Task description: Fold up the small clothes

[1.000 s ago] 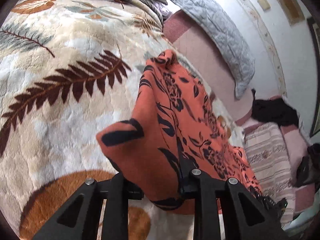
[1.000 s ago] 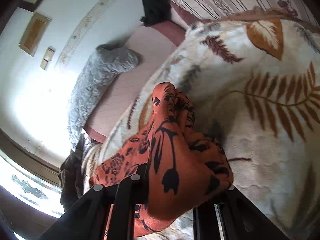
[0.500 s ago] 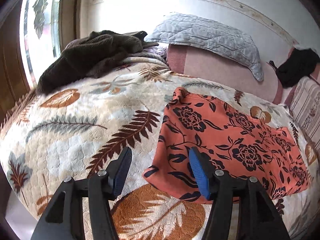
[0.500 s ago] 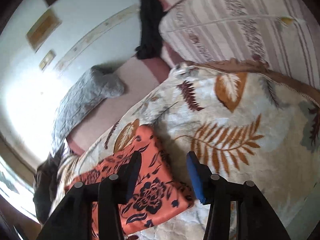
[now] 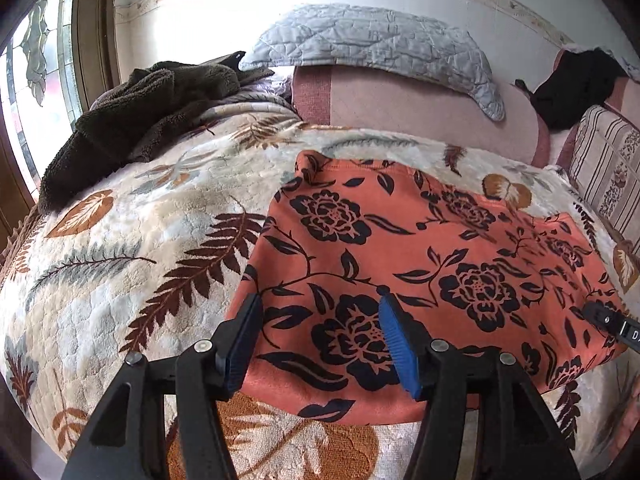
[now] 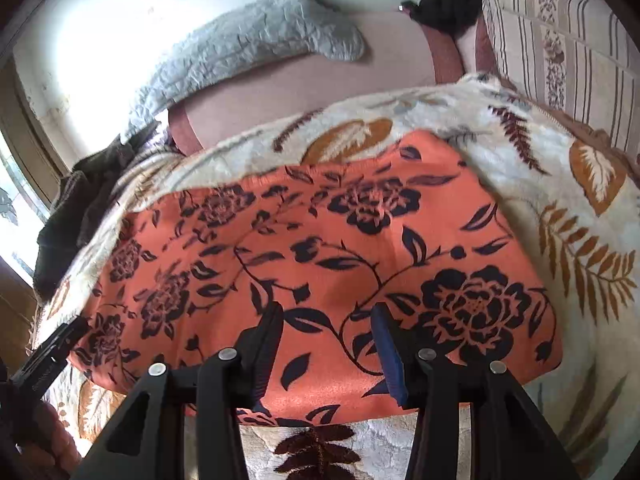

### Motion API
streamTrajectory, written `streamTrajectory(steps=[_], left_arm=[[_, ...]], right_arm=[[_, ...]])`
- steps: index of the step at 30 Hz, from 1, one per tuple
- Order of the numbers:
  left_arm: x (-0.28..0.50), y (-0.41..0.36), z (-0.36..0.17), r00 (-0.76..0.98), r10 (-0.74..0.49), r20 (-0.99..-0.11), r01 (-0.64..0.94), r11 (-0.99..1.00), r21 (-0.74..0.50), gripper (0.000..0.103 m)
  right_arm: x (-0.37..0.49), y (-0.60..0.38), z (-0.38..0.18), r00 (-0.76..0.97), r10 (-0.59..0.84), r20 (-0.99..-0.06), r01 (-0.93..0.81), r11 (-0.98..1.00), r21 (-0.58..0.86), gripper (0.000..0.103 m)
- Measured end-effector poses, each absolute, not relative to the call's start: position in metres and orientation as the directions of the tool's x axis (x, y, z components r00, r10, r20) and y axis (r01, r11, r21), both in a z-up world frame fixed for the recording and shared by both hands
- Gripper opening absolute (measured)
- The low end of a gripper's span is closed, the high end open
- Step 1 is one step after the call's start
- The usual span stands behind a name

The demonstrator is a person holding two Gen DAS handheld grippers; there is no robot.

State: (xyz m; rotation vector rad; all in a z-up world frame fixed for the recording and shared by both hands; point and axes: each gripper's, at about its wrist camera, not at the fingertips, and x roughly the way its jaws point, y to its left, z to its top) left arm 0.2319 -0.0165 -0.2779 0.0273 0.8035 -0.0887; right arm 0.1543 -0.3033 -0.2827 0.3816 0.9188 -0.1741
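Note:
An orange garment with black flowers point(image 5: 420, 248) point(image 6: 320, 232) lies folded flat as a wide rectangle on the leaf-patterned blanket point(image 5: 120, 240) point(image 6: 580, 240). My left gripper point(image 5: 320, 304) hovers over the garment's near left part; its jaws are opening and its blue pads point(image 5: 400, 344) hold nothing. My right gripper point(image 6: 327, 312) hangs open over the near right part, also empty. Each wrist view catches the other tool at its edge: the right one point(image 5: 612, 322) and the left one point(image 6: 48, 356), with a hand point(image 6: 52, 432) below it.
A dark brown fleece point(image 5: 140, 112) is heaped at the blanket's far left by a window point(image 5: 36, 60). Behind lie a grey quilted pillow point(image 5: 372, 40) on a pink bolster, a black garment point(image 5: 576, 84) and a striped cushion point(image 5: 604, 176) at the right.
Both grippers held bunched orange cloth a second ago. They have let go, opened and drawn back, rolling level, and the garment now lies spread flat on the blanket.

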Motion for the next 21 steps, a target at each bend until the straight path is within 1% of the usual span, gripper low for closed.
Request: streamTrajectory(steps=[1, 2, 3, 5, 8, 9, 11, 12, 14, 15, 16, 17, 19, 21], left_arm=[[0.24, -0.019, -0.288, 0.651, -0.054, -0.757, 0.094, 0.996, 0.009, 0.066], [0.247, -0.023, -0.3, 0.6, -0.034, -0.799, 0.105, 0.994, 0.037, 0.069], [0.252, -0.028, -0.311, 0.564, -0.005, -0.825, 0.117, 0.99, 0.074, 0.069], [0.25, -0.031, -0.305, 0.599, 0.004, -0.801, 0.115, 0.989, 0.092, 0.07], [0.247, -0.027, -0.292, 0.622, -0.088, -0.778, 0.134, 0.991, -0.005, 0.07], [0.244, -0.026, -0.287, 0.646, -0.109, -0.756, 0.132, 0.991, -0.03, 0.07], [0.236, -0.033, -0.275, 0.702, -0.133, -0.7, 0.159, 0.987, -0.027, 0.07], [0.233, -0.04, -0.273, 0.714, -0.138, -0.686, 0.184, 0.983, -0.006, 0.072], [0.234, -0.056, -0.278, 0.687, -0.151, -0.711, 0.236, 0.972, 0.022, 0.074], [0.238, -0.063, -0.287, 0.648, -0.15, -0.747, 0.255, 0.966, 0.028, 0.074], [0.244, -0.067, -0.298, 0.597, -0.134, -0.791, 0.264, 0.964, 0.036, 0.074], [0.248, -0.07, -0.307, 0.567, -0.112, -0.816, 0.257, 0.965, 0.046, 0.075], [0.247, -0.071, -0.305, 0.591, -0.111, -0.799, 0.249, 0.967, 0.049, 0.076], [0.248, -0.07, -0.305, 0.587, -0.121, -0.801, 0.254, 0.966, 0.04, 0.076]], right_arm=[[0.162, -0.305, -0.297, 0.534, 0.027, -0.845, 0.322, 0.918, 0.232, 0.047], [0.166, -0.307, -0.304, 0.515, 0.025, -0.857, 0.333, 0.915, 0.227, 0.047], [0.166, -0.307, -0.302, 0.527, 0.017, -0.85, 0.333, 0.916, 0.224, 0.047], [0.164, -0.305, -0.291, 0.569, 0.01, -0.822, 0.315, 0.921, 0.23, 0.047], [0.159, -0.304, -0.275, 0.651, 0.025, -0.759, 0.288, 0.917, 0.276, 0.047], [0.157, -0.302, -0.269, 0.68, 0.033, -0.732, 0.267, 0.919, 0.29, 0.047], [0.158, -0.296, -0.264, 0.706, 0.046, -0.707, 0.227, 0.93, 0.287, 0.047], [0.161, -0.292, -0.266, 0.694, 0.061, -0.717, 0.215, 0.933, 0.288, 0.047], [0.175, -0.286, -0.283, 0.627, 0.111, -0.771, 0.212, 0.928, 0.305, 0.047], [0.182, -0.282, -0.294, 0.573, 0.122, -0.81, 0.219, 0.93, 0.295, 0.047], [0.186, -0.279, -0.302, 0.54, 0.1, -0.836, 0.23, 0.938, 0.261, 0.047], [0.187, -0.277, -0.302, 0.541, 0.081, -0.837, 0.227, 0.944, 0.239, 0.047], [0.185, -0.276, -0.293, 0.581, 0.087, -0.809, 0.213, 0.943, 0.254, 0.047], [0.182, -0.282, -0.283, 0.634, 0.089, -0.768, 0.216, 0.933, 0.287, 0.047]])
